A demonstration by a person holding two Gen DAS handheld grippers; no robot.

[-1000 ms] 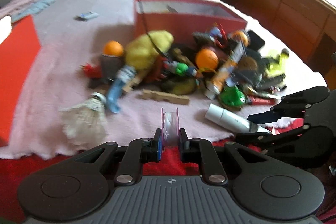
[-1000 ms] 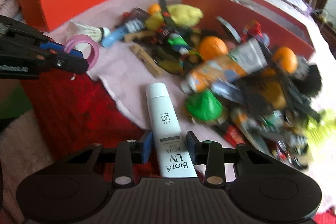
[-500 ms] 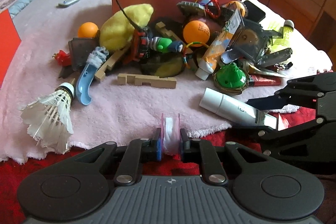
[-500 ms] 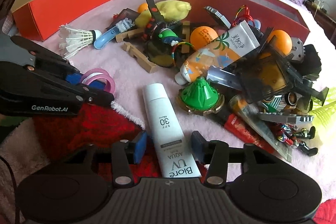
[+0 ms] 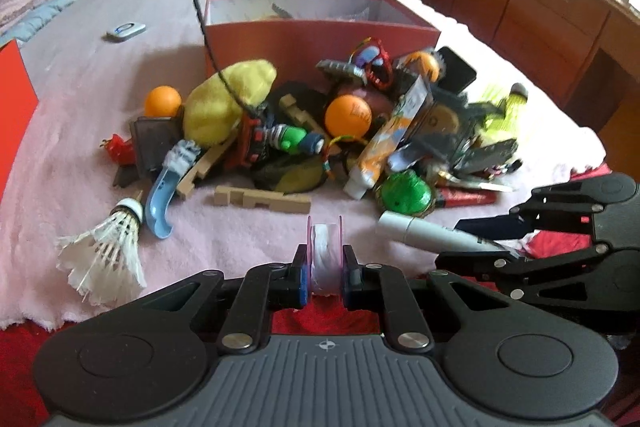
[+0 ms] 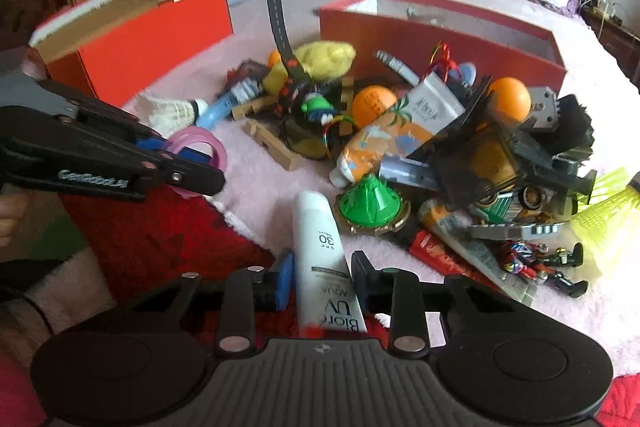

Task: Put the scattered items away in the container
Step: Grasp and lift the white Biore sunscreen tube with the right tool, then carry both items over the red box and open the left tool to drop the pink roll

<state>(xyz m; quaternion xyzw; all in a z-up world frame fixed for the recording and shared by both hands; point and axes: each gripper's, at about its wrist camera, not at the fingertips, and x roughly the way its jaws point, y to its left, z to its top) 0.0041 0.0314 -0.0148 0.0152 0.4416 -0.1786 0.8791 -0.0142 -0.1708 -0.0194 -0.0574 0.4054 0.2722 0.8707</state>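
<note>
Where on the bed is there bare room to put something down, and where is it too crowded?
Bare blanket lies between the wooden block and the left gripper, bordered by the shuttlecock and the white tube. More lies left of the red box, around the small remote. The pile in front of the box is packed.

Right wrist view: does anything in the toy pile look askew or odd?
Yes. A black perforated watch strap sticks nearly upright out of the pile beside the yellow plush toy, while everything else lies flat or heaped in front of the red cardboard box.
</note>
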